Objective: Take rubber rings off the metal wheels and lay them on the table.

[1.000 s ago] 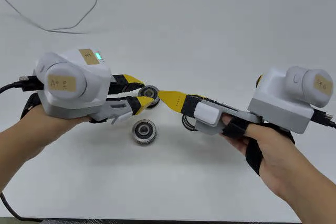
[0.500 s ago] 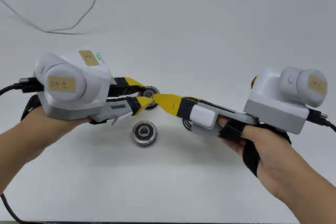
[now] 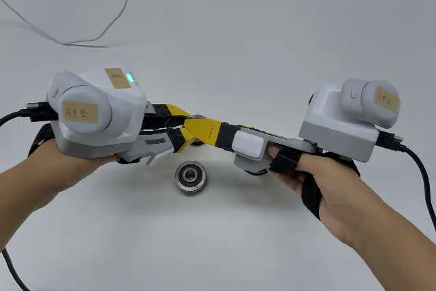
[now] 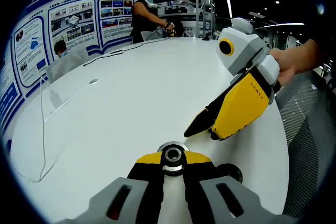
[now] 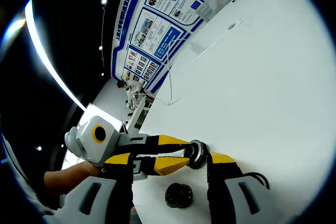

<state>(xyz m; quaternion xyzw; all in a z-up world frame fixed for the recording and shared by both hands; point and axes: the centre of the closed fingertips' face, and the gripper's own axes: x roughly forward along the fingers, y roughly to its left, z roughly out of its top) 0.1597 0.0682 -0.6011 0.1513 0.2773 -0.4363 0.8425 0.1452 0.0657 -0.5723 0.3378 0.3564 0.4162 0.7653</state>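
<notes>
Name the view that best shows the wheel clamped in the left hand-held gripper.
Left gripper view: the metal wheel sits centred, hub facing the camera, between the left hand-held gripper's tips. The right gripper view shows it smaller, at an angle. In the head view the right hand-held gripper covers most of it.

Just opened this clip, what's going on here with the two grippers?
A person works two handheld grippers over a white table. The left gripper is clamped on a small metal wheel. The right gripper, its jaws apart, has its tips right at that wheel, apparently to get at its rubber ring. A second wheel lies loose on the table just below them.
</notes>
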